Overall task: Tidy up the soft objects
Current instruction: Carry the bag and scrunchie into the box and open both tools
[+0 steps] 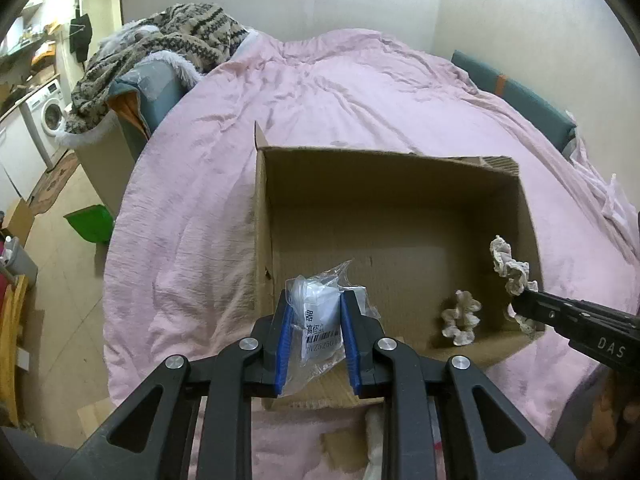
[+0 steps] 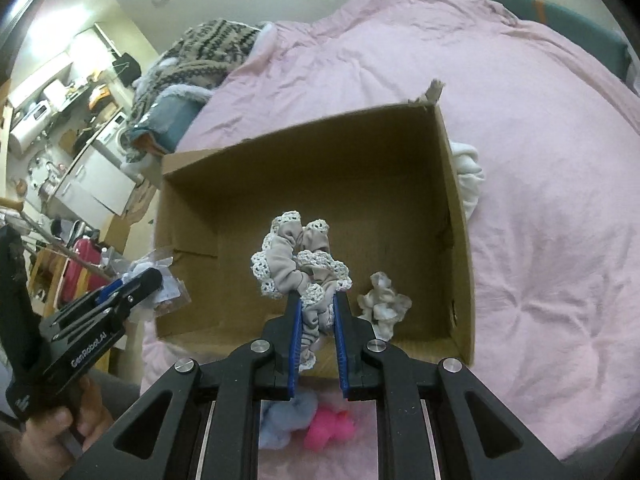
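Note:
An open cardboard box (image 1: pixel 392 208) sits on a pink bed; it also shows in the right wrist view (image 2: pixel 304 176). My left gripper (image 1: pixel 316 300) is shut on a clear plastic bag with a white item and label (image 1: pixel 320 312), held over the box's near left edge. My right gripper (image 2: pixel 318 300) is shut on a grey lace-trimmed scrunchie (image 2: pixel 296 264), held above the box's near right part; it shows in the left wrist view (image 1: pixel 510 270) too. A second pale scrunchie (image 1: pixel 460 318) lies on the box floor, also in the right wrist view (image 2: pixel 382 304).
The pink duvet (image 1: pixel 340 92) covers the bed. A patterned blanket heap (image 1: pixel 160 48) lies at the far left. A white cloth (image 2: pixel 468 176) sits right of the box. A blue soft item (image 2: pixel 286 420) and a pink one (image 2: pixel 330 428) lie under my right gripper.

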{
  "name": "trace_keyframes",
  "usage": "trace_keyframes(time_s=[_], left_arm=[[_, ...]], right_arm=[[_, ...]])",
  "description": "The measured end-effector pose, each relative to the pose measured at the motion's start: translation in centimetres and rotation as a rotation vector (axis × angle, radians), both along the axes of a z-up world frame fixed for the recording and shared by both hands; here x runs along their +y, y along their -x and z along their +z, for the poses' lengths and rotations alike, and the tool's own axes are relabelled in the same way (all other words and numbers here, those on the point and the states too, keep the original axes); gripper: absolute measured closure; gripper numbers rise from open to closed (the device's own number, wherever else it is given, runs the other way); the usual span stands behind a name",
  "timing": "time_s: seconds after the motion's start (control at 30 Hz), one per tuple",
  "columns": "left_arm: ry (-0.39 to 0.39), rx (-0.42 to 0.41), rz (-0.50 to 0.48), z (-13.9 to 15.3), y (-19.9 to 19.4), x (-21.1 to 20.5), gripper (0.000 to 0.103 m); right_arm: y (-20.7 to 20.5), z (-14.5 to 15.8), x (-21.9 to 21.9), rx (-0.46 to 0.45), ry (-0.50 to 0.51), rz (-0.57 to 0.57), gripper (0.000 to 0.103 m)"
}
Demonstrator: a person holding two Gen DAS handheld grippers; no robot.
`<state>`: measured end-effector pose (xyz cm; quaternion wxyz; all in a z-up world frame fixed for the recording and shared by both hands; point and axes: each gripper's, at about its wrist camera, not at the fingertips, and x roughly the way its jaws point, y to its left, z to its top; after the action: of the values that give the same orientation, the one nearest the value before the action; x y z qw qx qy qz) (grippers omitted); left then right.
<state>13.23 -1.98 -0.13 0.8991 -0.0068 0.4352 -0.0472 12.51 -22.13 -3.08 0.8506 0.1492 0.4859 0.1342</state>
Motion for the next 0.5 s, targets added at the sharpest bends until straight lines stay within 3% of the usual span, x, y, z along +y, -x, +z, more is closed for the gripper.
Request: trace_keyframes(time_s=[0.2,0.5], left_arm=[[-0.004,0.014,0.011,-1.6,-0.6,-0.1,0.082],[0.018,0.006,-0.012,-2.2,-0.1,0.1,0.082]], right_arm=[[-0.6,-2.5,0.0,0.064,0.005,-0.013,0.086],[-0.5,-3.5,0.4,0.091,0.028,0.001,0.086]])
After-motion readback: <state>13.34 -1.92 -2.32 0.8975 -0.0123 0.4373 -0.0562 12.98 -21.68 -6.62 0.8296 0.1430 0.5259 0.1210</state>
